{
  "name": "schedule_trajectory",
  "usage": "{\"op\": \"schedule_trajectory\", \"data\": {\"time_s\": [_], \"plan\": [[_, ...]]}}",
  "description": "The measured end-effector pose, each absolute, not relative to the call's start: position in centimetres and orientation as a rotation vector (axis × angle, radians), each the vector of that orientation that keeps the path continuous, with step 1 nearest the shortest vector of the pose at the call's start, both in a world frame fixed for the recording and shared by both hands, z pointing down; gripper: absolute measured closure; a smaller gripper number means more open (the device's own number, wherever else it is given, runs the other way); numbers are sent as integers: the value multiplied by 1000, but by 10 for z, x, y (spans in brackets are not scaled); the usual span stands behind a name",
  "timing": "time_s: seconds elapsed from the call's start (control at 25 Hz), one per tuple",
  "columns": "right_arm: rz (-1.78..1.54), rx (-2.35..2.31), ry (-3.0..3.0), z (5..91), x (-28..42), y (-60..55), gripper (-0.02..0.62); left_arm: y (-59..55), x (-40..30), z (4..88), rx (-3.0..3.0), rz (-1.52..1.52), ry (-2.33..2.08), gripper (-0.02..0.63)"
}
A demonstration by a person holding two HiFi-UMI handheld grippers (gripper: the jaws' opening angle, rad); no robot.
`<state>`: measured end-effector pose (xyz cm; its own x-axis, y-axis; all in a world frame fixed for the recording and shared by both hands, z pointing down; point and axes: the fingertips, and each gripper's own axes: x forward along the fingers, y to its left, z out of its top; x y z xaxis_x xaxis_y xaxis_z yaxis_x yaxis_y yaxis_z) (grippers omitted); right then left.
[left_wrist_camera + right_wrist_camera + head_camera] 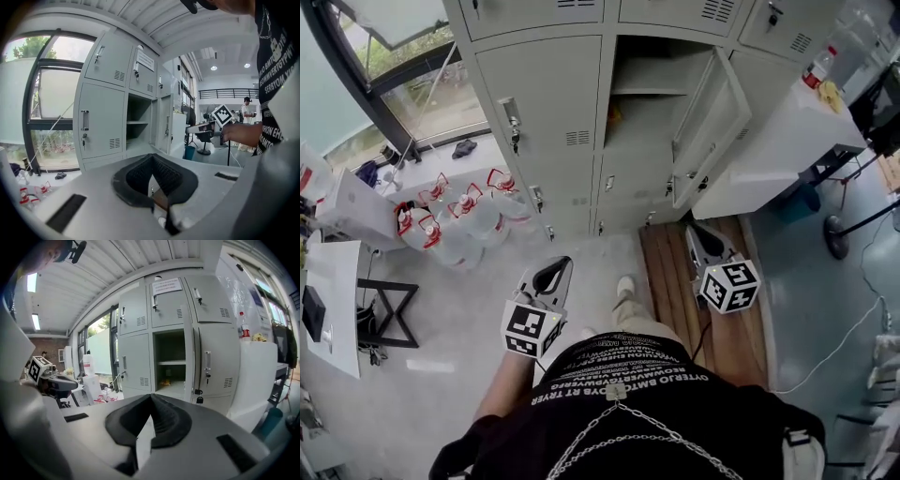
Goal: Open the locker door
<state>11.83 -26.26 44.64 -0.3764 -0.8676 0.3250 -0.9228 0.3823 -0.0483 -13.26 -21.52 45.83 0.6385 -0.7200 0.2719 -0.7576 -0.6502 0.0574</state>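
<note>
The grey locker bank (546, 103) stands ahead of me. One middle door (711, 127) is swung out to the right, and its compartment (649, 103) shows a shelf inside. That same open compartment (138, 122) appears in the left gripper view and again (171, 363) in the right gripper view. My left gripper (553, 269) hangs well short of the lockers, its jaws shut (151, 158) with nothing in them. My right gripper (701, 232) is also back from the lockers, below the open door, its jaws shut and empty (151, 397).
Several water bottles (455, 220) with red handles sit on the floor left of the lockers. A white counter (787, 141) juts out at the right. A wooden floor strip (722, 319) runs under my right gripper. My shoe (625, 286) is between the grippers.
</note>
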Motion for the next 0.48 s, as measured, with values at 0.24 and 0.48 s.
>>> {"op": "schedule_trajectory", "data": {"time_s": [0.24, 0.48], "plan": [[282, 1612, -2362, 432, 122, -223, 598, -199, -117, 455, 2739, 313, -1149, 601], [265, 1633, -2343, 423, 130, -204, 598, -200, -87, 447, 2802, 281, -1057, 601]]}}
